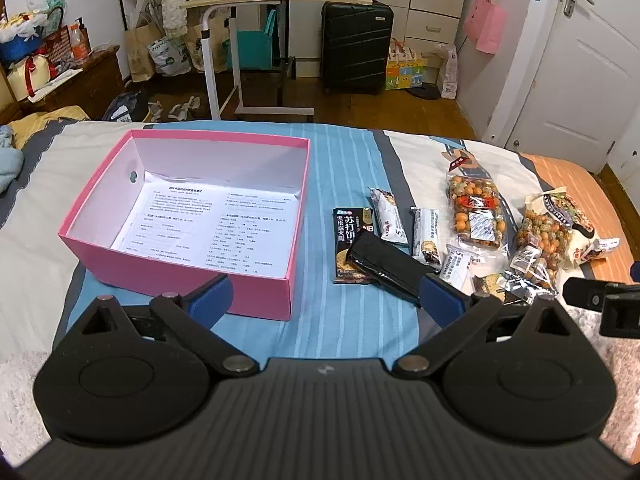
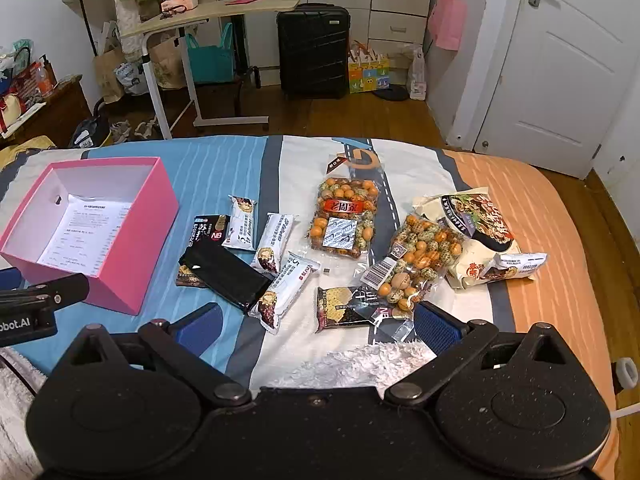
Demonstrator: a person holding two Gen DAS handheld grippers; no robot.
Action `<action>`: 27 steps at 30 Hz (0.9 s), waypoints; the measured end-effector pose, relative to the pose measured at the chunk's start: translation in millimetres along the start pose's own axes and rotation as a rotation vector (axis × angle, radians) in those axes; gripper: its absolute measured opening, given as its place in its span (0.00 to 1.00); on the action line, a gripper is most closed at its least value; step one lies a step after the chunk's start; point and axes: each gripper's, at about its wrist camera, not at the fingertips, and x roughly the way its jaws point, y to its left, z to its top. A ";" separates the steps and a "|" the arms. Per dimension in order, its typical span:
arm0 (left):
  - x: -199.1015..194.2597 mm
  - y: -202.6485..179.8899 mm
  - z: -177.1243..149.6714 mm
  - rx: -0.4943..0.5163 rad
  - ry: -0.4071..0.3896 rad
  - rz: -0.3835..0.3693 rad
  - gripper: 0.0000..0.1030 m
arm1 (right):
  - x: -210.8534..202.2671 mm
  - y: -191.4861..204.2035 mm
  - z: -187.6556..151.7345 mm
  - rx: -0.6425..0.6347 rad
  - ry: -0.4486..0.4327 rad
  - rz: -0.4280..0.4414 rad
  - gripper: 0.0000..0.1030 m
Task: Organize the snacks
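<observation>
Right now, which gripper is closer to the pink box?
Left. The left gripper hangs open at the pink box's near corner. The right gripper sits open further right, by the snacks.

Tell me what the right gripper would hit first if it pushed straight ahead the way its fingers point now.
Probably the dark cracker packet lying just ahead between the open fingers of the right gripper, with the clear bag of coated nuts right behind it. Depth is hard to judge through the fisheye.

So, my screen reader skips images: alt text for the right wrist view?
Open right gripper hovers over snack packets scattered on a striped bedspread. An open pink box lined with printed paper sits at left.
</observation>
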 end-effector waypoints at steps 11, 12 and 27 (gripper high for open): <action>-1.9 -0.3 -0.9 0.000 -0.004 -0.006 0.98 | 2.2 0.4 -1.3 -0.006 0.007 -0.008 1.00; -1.9 0.2 -1.2 -0.001 -0.002 -0.010 0.98 | 2.7 0.5 -1.5 -0.007 0.008 -0.010 1.00; 13.9 -10.8 33.7 0.062 -0.007 0.029 0.91 | -1.7 -14.8 30.6 -0.185 -0.273 0.112 1.00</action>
